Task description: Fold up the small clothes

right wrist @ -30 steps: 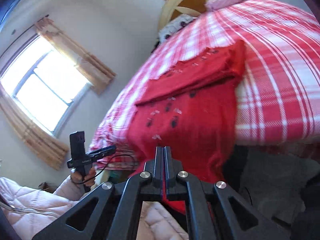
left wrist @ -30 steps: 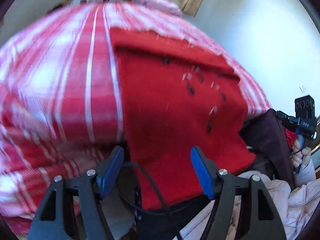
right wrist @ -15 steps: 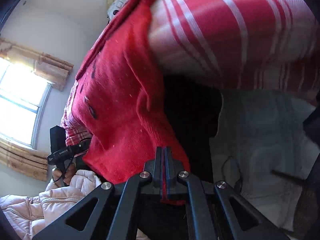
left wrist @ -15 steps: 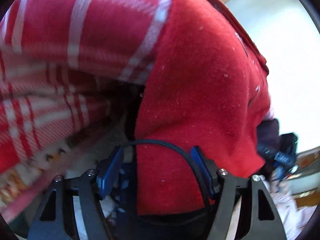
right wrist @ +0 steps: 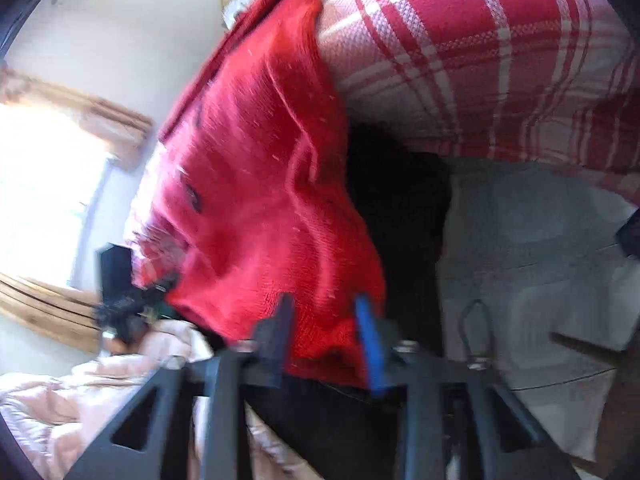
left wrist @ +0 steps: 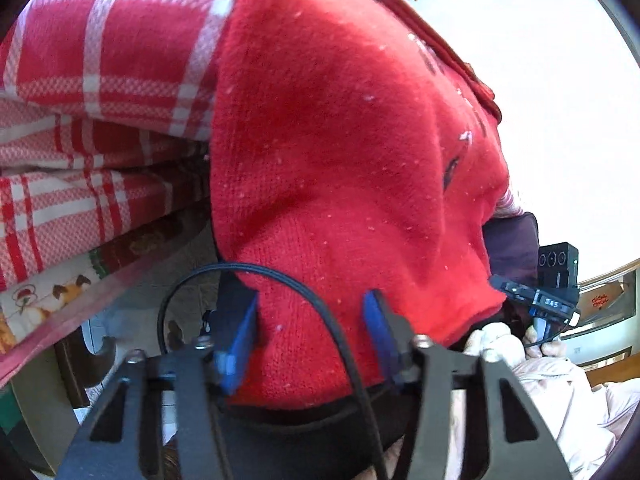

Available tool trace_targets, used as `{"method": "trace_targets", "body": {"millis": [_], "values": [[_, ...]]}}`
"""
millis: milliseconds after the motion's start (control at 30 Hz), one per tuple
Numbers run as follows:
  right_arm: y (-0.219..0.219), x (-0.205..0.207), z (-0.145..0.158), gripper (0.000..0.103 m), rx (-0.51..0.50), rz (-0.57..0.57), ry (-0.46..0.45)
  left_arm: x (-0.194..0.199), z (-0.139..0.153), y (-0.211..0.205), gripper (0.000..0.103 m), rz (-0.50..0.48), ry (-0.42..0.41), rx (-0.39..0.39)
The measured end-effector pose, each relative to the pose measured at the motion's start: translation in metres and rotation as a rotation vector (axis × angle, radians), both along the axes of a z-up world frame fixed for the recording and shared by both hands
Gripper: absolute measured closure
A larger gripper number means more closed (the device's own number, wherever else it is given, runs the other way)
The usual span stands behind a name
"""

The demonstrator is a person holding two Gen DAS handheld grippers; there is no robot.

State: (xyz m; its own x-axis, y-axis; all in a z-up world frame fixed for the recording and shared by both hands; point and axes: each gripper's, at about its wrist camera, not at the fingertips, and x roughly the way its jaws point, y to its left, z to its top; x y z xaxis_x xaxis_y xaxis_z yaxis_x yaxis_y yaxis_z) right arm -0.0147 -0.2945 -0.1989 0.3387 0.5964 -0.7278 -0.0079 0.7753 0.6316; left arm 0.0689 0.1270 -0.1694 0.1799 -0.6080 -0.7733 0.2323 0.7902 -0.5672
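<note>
A red knitted garment [left wrist: 344,152] with small dark marks hangs over the edge of a bed covered by a red and white checked blanket [left wrist: 120,52]. My left gripper [left wrist: 310,332] is open, its blue pads on either side of the garment's lower hem. In the right wrist view the garment [right wrist: 260,200] hangs the same way, and my right gripper [right wrist: 326,332] is open with the hem between its fingers. Neither grips the cloth.
The other hand-held gripper [left wrist: 548,300] shows at the right of the left wrist view, over a pale pink quilted jacket [left wrist: 560,392]. A grey patterned floor [right wrist: 528,264] lies under the bed. A bright window [right wrist: 44,184] with wooden trim is at left.
Both grippers dropped from above the bed to its edge, close to the hanging hem. The right gripper, shut on the red cloth before, has opened. The left stayed open.
</note>
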Motion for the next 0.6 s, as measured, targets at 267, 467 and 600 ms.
{"method": "trace_targets", "body": {"millis": [267, 467, 600], "values": [[-0.016, -0.003, 0.017, 0.096, 0.204, -0.019, -0.024, 0.007, 0.031, -0.008, 0.093, 0.0, -0.048, -0.065], [-0.028, 0.012, 0.066, 0.097, 0.399, -0.016, -0.149, 0.022, 0.094, -0.005, 0.093, 0.041, -0.132, -0.189], [-0.037, 0.051, 0.106, 0.097, 0.491, -0.005, -0.251, 0.052, 0.133, -0.003, 0.093, 0.071, -0.184, -0.227]]}}
